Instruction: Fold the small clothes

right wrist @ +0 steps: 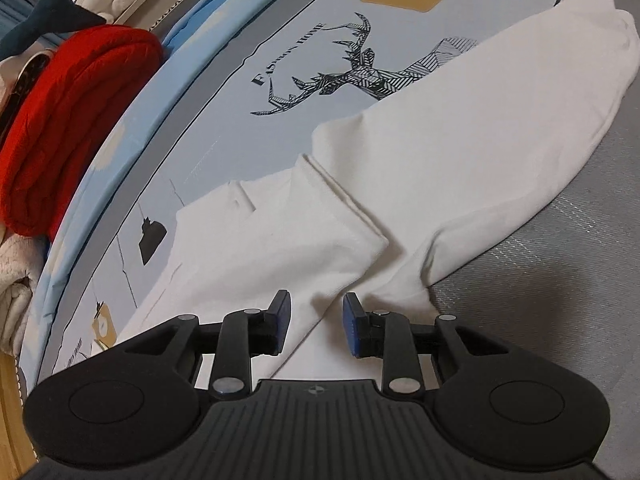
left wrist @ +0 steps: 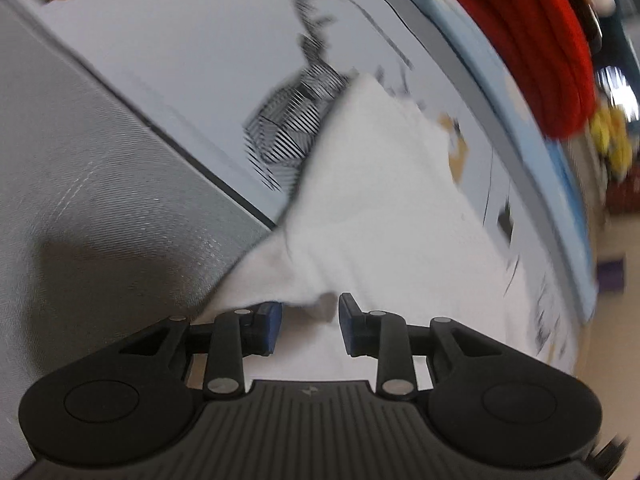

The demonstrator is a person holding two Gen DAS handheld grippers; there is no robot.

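Note:
A white garment [right wrist: 460, 152] lies partly folded on a pale blue bedspread [right wrist: 224, 128] printed with a striped deer, one long fold running to the upper right and a shorter flap across the lower left. My right gripper [right wrist: 316, 326] hovers over its near edge, jaws apart, a soft ridge of the cloth lying loose between the blue pads. In the left wrist view, which is blurred, the same white garment [left wrist: 380, 208] stretches away from my left gripper [left wrist: 310, 328]. That gripper's jaws are also apart, with a crumpled hem between the pads and not pinched.
Grey ribbed fabric [right wrist: 560, 300] covers the surface beside the bedspread, also grey fabric [left wrist: 100, 200] on the left. A rolled red knit [right wrist: 72, 120] lies past the bedspread's edge, with a cream fleece [right wrist: 16, 280] and a dark plush toy [right wrist: 52, 16] near it.

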